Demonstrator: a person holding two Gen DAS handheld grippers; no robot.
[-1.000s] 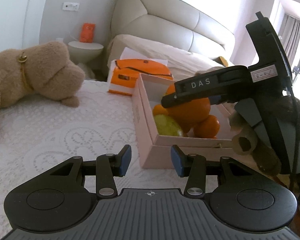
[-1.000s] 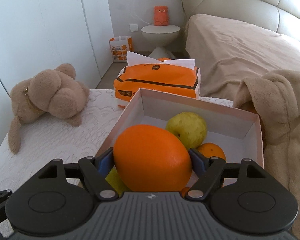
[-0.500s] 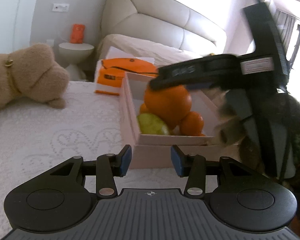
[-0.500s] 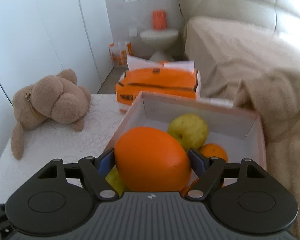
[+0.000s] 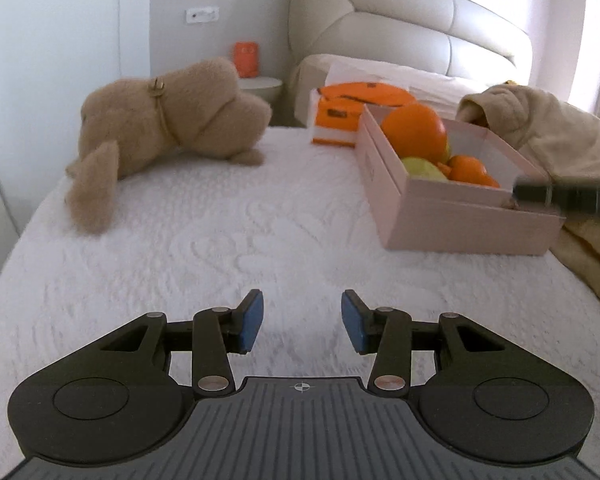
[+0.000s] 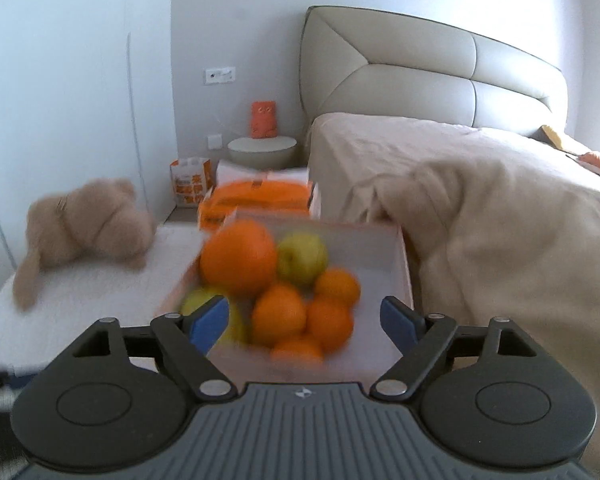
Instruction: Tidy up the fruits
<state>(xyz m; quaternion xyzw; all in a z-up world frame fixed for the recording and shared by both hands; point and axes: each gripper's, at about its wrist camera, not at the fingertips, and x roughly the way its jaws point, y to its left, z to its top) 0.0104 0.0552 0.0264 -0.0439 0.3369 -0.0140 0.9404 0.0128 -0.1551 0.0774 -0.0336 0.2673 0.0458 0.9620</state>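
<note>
Right gripper (image 6: 304, 322): tilted downward over the near end of the pink box (image 6: 404, 264), jaws opening, nothing between the blue pads. A second ago the pads clamped the big orange (image 6: 238, 262); that orange now lies in the box, free of the gripper.

Left gripper (image 5: 302, 322): angled down over the white bedspread (image 5: 204, 248), jaws apart and empty. Earlier it sat close to the box front; now it looks from farther back, box off to the right.

Box contents, right wrist view: big orange at the far left; yellow-green apple (image 6: 302, 258) touching it on the right; another yellow-green fruit (image 6: 204, 308) at the near left; several small oranges (image 6: 280, 314) clustered in front.

Beside the box: stuffed bear (image 5: 168, 124) to the left, orange tissue pack (image 5: 340, 120) behind, beige blanket (image 5: 560, 140) to the right.
</note>
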